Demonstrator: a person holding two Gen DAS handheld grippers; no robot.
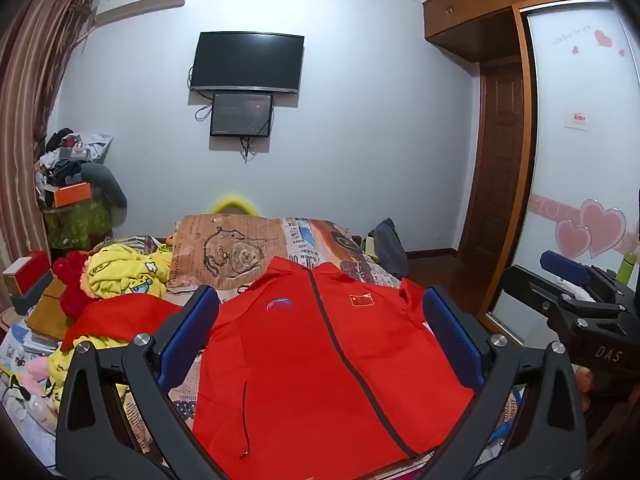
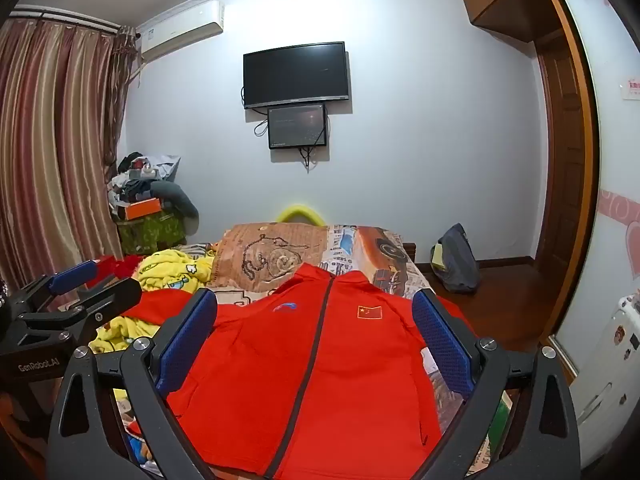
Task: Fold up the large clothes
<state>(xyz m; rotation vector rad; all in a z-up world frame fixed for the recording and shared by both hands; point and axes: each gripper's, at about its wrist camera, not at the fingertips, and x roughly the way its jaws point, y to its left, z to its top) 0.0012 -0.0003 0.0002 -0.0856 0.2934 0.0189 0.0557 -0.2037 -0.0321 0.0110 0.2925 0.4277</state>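
A red zip-up jacket (image 1: pixel 320 360) with a dark zipper and a small flag patch lies flat, front up, on the bed; it also shows in the right wrist view (image 2: pixel 316 364). Its left sleeve (image 1: pixel 120 320) stretches out to the left. My left gripper (image 1: pixel 320 304) hovers above the jacket, jaws wide open and empty. My right gripper (image 2: pixel 314 308) hovers above it too, wide open and empty. The right gripper also shows at the right edge of the left wrist view (image 1: pixel 568 276), and the left gripper at the left edge of the right wrist view (image 2: pixel 80 280).
A yellow printed garment (image 1: pixel 124 272) and a red plush item (image 1: pixel 74 284) lie on the bed's left side. A patterned pillow (image 1: pixel 228 248) lies behind the jacket. A dark bag (image 2: pixel 456 260) sits on the floor at the right. A wardrobe (image 1: pixel 580 160) stands on the right.
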